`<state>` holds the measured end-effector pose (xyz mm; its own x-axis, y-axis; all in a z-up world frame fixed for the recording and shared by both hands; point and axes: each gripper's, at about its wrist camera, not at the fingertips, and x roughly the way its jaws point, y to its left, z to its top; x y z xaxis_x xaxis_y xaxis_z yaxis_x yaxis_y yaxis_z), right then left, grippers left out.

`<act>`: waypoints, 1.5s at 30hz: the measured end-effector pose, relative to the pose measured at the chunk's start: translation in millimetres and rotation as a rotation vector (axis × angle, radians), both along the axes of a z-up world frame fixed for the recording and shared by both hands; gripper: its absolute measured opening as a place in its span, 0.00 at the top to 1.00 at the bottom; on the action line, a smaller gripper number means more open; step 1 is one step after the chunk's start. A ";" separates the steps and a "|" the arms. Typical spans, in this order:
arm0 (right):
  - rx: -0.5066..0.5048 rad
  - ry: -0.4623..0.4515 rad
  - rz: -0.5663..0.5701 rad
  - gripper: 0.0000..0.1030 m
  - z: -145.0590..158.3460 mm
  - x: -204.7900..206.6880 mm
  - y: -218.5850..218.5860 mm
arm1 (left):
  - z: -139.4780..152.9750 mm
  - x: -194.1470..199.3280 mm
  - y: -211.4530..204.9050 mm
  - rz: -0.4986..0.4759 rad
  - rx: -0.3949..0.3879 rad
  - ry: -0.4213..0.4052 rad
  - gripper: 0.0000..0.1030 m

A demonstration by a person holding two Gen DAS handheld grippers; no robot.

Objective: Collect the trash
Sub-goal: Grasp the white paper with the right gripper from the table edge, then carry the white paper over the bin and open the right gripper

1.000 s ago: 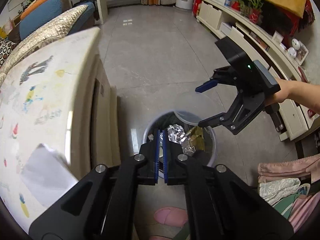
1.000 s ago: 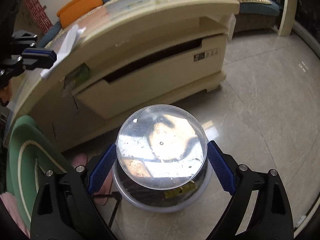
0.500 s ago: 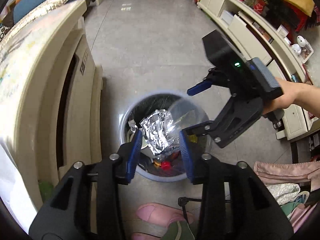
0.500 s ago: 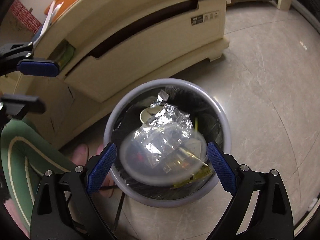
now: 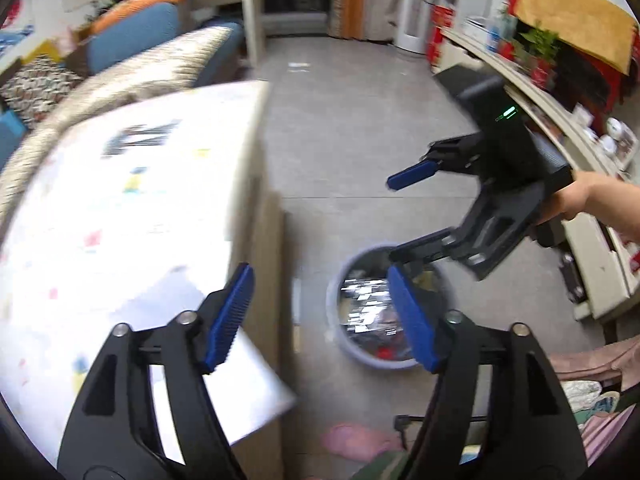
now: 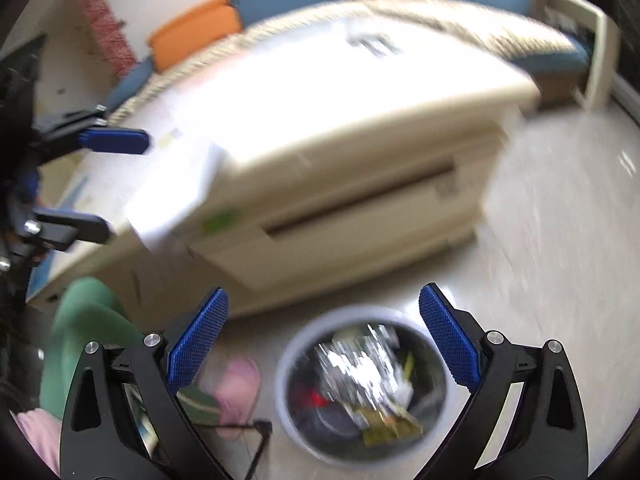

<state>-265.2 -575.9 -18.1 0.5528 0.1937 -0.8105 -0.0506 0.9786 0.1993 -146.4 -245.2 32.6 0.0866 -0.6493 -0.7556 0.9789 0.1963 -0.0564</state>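
Crumpled foil down in the trash bin, below both. Left gripper just spread apart, empty; right gripper wide, holding nothing.

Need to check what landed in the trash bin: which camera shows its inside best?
The right wrist view: the trash bin sits near centre, its whole rim and foil visible, though blurred. The left wrist view shows it partly behind a blue gripper finger.
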 end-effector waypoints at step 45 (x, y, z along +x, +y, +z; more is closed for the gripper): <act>-0.013 -0.041 0.144 0.96 31.5 58.8 42.7 | -47.2 34.7 13.6 0.104 0.077 0.053 0.21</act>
<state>-206.4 -533.2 13.5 0.5529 0.2633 -0.7905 -0.1990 0.9630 0.1816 -111.7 -231.6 -14.6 0.1093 -0.5792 -0.8078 0.9492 0.3020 -0.0881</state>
